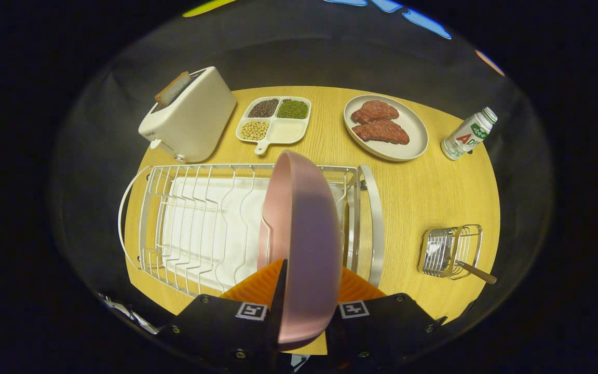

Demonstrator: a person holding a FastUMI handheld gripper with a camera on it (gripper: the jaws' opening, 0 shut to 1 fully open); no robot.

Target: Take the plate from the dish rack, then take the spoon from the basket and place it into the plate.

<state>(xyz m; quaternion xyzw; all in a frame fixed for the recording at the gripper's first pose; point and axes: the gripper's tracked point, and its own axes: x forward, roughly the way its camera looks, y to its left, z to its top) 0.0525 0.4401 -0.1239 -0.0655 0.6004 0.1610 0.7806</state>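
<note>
While the gripper [304, 283] pinches the pink plate [301, 228] upright over the dish rack [185, 218], the spoon [478, 272] sits in the wire basket [449, 252] right of the rack

1. The plate [304, 234], clamped on edge between both fingers of the gripper [303, 288], looked like smooth pink plastic with a satin sheen.
2. The dish rack [200, 218] was bright polished metal wire over a white matt liner.
3. The table [423, 192] showed a pale, matt wood grain.
4. The basket [447, 251] at the right was shiny metal wire; the spoon [478, 272] handle in it appeared wooden.
5. The toaster [190, 117] at the far left had a smooth cream casing.
</note>
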